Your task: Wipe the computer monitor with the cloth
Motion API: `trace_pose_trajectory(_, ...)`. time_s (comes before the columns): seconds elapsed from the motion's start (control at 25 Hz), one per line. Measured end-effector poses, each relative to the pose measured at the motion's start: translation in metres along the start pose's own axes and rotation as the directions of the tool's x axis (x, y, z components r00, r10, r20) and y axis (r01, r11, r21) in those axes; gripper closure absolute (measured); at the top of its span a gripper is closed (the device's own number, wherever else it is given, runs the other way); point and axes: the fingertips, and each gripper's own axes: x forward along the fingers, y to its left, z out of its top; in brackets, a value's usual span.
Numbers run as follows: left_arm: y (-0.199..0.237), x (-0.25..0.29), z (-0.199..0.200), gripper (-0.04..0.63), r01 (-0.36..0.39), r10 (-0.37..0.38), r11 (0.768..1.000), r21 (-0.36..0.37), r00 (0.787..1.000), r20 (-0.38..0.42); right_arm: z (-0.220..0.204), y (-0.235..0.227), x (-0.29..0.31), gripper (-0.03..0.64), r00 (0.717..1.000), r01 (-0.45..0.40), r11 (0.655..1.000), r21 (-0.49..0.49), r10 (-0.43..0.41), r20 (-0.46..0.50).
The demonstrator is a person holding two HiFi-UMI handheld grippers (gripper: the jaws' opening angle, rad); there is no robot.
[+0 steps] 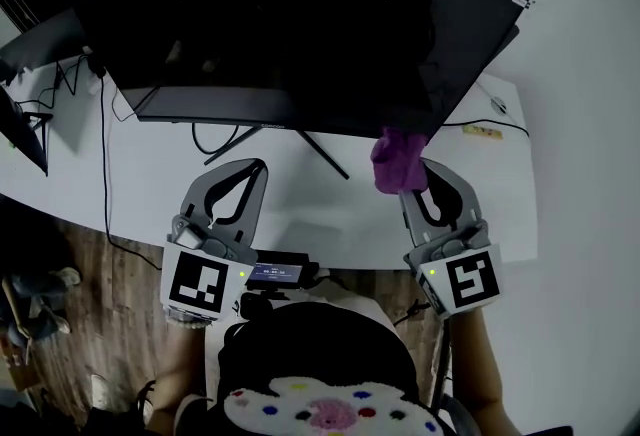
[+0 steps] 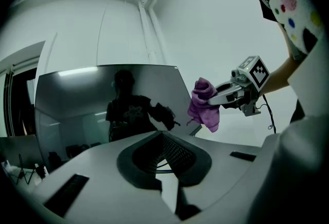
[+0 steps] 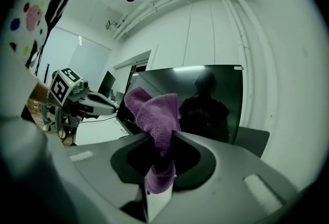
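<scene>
Between right gripper (image 3: 163,138) jaws the cloth (image 3: 154,112) is pinched — grip unclear overhead.

Open desk (image 1: 310,214) in front of monitor (image 1: 300,24); stand legs (image 1: 325,156) & cables (image 1: 104,164) obstruct beneath.

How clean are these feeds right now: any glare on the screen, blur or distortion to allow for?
Head view: sharp, monitor dark with faint reflections. Left gripper view: strong fisheye bending; the monitor mirrors a silhouette and a light strip. Right gripper view: same mirroring, dark corners, cloth in focus.
</scene>
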Motion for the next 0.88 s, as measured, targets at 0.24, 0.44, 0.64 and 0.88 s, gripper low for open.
trace_pose_trajectory(0.24, -0.008, -0.005, -0.012, 0.588, 0.015, -0.015, 1.000, 0.013, 0.999, -0.029, -0.026, 0.015, -0.003, 0.540, 0.999, -0.012, 0.998, 0.057, 0.014, -0.045)
trace_pose_trajectory(0.44, -0.011, -0.008, -0.021, 0.588, 0.020, -0.019, 1.000, 0.009, 0.999, -0.051, -0.039, 0.022, -0.005, 0.540, 0.993, -0.007, 0.996, 0.094, 0.018, -0.113)
trace_pose_trajectory(0.64, -0.013, -0.006, -0.025, 0.588, 0.026, -0.026, 1.000, 0.012, 0.998, -0.058, -0.040, 0.028, -0.002, 0.540, 0.998, -0.004, 0.994, 0.114, 0.010, -0.058)
trace_pose_trajectory(0.88, -0.014, -0.004, -0.024, 0.588, 0.037, -0.035, 0.999, 0.036, 0.997, -0.064, -0.045, 0.027, -0.006, 0.540, 0.997, 0.011, 0.989, 0.148, 0.001, -0.082)
